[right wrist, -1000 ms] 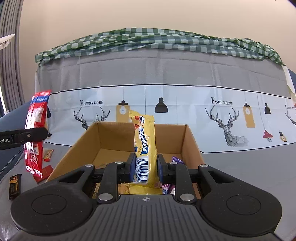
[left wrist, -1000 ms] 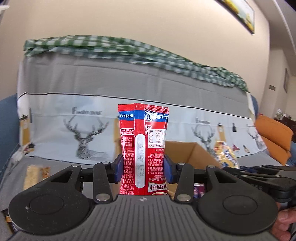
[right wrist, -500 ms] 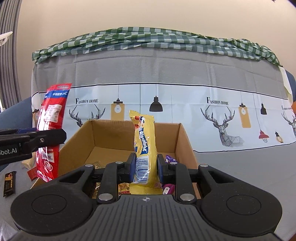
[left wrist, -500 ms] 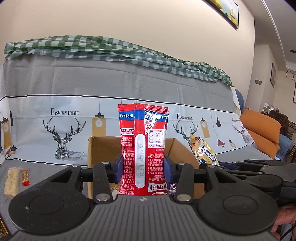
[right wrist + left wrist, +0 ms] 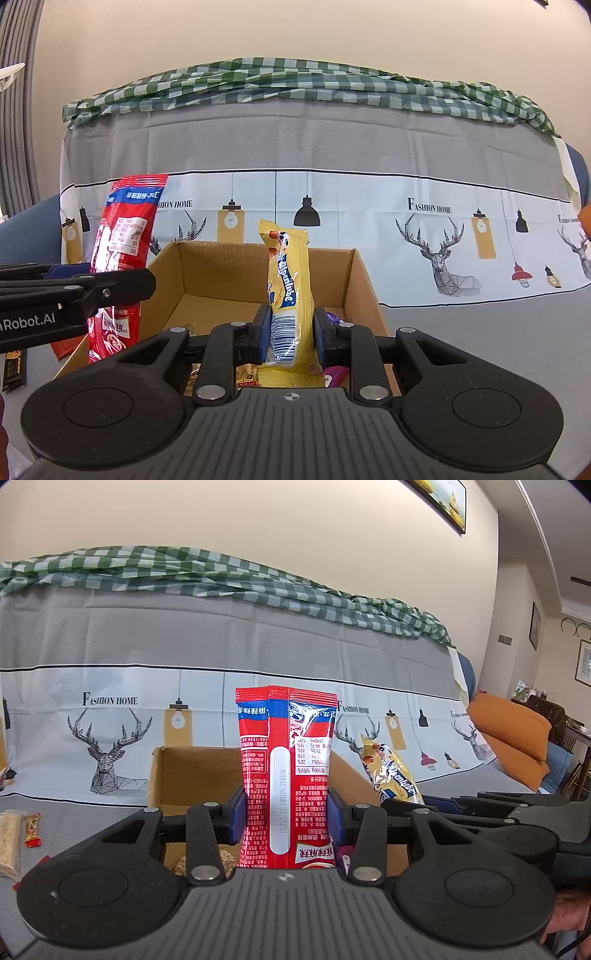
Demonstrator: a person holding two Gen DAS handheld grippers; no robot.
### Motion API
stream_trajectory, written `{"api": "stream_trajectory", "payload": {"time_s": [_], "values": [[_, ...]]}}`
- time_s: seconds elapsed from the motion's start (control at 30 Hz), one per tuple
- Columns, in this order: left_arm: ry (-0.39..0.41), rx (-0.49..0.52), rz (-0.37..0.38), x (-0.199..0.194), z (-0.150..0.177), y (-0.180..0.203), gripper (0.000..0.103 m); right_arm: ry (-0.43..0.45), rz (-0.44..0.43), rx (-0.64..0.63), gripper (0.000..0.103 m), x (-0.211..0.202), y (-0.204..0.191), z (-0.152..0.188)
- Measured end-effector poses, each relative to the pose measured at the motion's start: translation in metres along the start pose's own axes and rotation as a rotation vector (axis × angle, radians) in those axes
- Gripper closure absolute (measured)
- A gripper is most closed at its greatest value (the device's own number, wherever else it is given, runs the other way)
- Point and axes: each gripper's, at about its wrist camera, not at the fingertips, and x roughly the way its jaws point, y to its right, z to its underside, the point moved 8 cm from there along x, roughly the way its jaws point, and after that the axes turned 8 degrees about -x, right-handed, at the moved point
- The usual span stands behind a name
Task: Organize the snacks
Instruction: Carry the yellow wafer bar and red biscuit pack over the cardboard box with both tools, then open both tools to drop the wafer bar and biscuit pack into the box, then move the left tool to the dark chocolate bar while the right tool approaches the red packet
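My left gripper (image 5: 286, 812) is shut on a tall red snack packet (image 5: 286, 775), held upright just in front of the open cardboard box (image 5: 184, 775). In the right wrist view the same red packet (image 5: 125, 251) hangs at the box's left wall. My right gripper (image 5: 290, 334) is shut on a yellow candy packet (image 5: 291, 291), upright over the near edge of the cardboard box (image 5: 354, 280). That yellow packet (image 5: 393, 775) shows to the right in the left wrist view. Several small wrapped snacks lie on the box floor.
Loose snacks lie on the grey sofa cover left of the box: a pale bar (image 5: 9, 842), a small red-yellow wrapper (image 5: 32, 829) and a dark bar (image 5: 13, 369). An orange cushion (image 5: 513, 738) sits far right. A person's fingers (image 5: 565, 923) hold the right gripper.
The left gripper has swung toward the box with the red packet, which now sits at the box's left wall in the right wrist view. The right gripper and yellow packet stayed put.
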Motion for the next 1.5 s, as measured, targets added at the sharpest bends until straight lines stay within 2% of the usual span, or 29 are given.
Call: {"api": "stream_trajectory", "payload": {"time_s": [0.5, 0.57, 0.6, 0.63, 0.8, 0.93, 1.07, 1.17, 1.27, 1.3, 1.33, 1.43, 1.5], "values": [[-0.015, -0.007, 0.032, 0.009, 0.004, 0.009, 0.054, 0.024, 0.015, 0.017, 0.078, -0.004, 0.004, -0.001], [-0.031, -0.004, 0.032, 0.012, 0.007, 0.010, 0.038, 0.023, 0.034, 0.029, 0.071, -0.004, 0.007, -0.001], [-0.021, -0.006, 0.021, 0.012, 0.006, 0.009, 0.034, 0.016, 0.043, 0.036, 0.050, -0.003, 0.008, -0.001], [-0.009, -0.009, 0.013, 0.011, 0.005, 0.008, 0.028, 0.014, 0.061, 0.050, 0.039, -0.003, 0.011, -0.001], [0.058, -0.011, -0.010, 0.001, -0.001, -0.002, 0.028, 0.018, 0.082, 0.120, 0.036, -0.002, 0.019, -0.003], [0.074, 0.010, -0.051, -0.012, -0.002, -0.015, 0.036, 0.025, 0.079, 0.131, 0.035, -0.002, 0.012, -0.006], [0.044, -0.029, -0.087, -0.029, -0.003, -0.043, 0.050, 0.036, 0.060, 0.136, 0.034, -0.002, -0.004, -0.011], [0.025, -0.057, -0.129, -0.048, -0.005, -0.070, 0.055, 0.044, 0.032, 0.144, 0.035, -0.002, -0.021, -0.015], [0.025, -0.013, -0.196, -0.074, -0.010, -0.099, 0.055, 0.061, -0.018, 0.163, 0.036, -0.003, -0.043, -0.021], [0.033, -0.019, -0.219, -0.085, -0.013, -0.113, 0.055, 0.066, -0.041, 0.169, 0.040, -0.004, -0.050, -0.023], [0.040, -0.043, -0.229, -0.094, -0.016, -0.125, 0.055, 0.073, -0.069, 0.174, 0.050, -0.005, -0.059, -0.025], [0.032, -0.151, -0.303, -0.116, -0.016, -0.171, 0.055, 0.092, -0.160, 0.172, 0.070, -0.009, -0.088, -0.031], [-0.002, -0.213, -0.344, -0.124, -0.004, -0.196, 0.055, 0.109, -0.224, 0.174, 0.074, -0.013, -0.106, -0.035]]}}
